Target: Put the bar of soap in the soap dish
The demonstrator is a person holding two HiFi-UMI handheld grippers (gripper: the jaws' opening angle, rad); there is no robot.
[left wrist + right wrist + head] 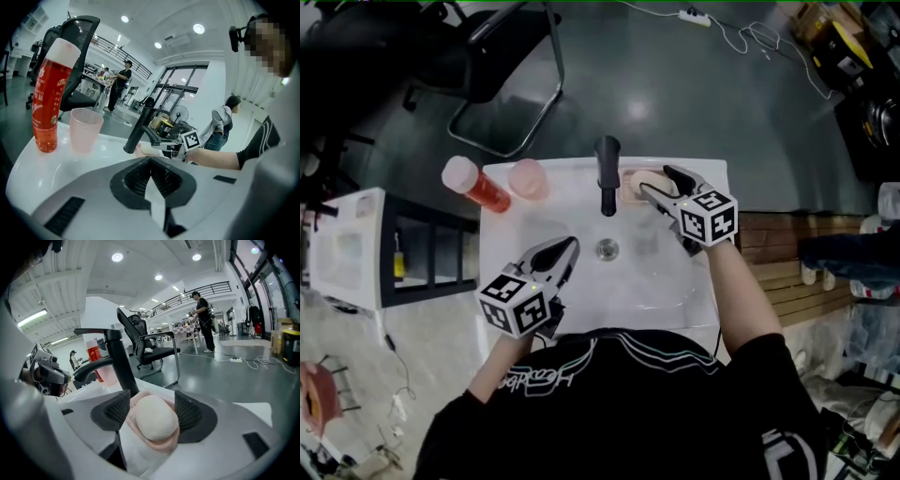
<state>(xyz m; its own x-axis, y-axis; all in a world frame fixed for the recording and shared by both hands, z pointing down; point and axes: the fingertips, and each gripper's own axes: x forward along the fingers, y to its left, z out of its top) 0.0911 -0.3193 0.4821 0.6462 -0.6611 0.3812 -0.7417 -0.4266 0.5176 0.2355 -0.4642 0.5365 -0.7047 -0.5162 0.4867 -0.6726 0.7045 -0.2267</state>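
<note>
White bar of soap [152, 418] lies in the pink soap dish [161, 445], long side toward me in the right gripper view. The dish sits on the back ledge of the white sink [661, 277], at about 1 o'clock from the drain [607, 249], just beside the black faucet [607, 174] on its 3 o'clock side.

Right claw [653, 179] is spread wide, one jaw on each side of soap and dish. I see the ribbed pads [188, 412] at 3 and 9 o'clock of the bar with a thin gap on each side, so I log no grip; the soap rests on the dish alone. This claw points toward 10 o'clock in the head view and tilts down.

Left claw [565, 249] hangs over the basin at about 8 o'clock from the drain. Its jaws are pressed together with nothing between them, clear in the left gripper view. It points toward 1 o'clock, at the faucet.

Red bottle [475, 185] with a pale cap stands upright at the sink's back left corner, 10 o'clock from the drain. Pink tumbler [527, 178] stands upright just beside it, between the bottle and the faucet, not touching either.
</note>
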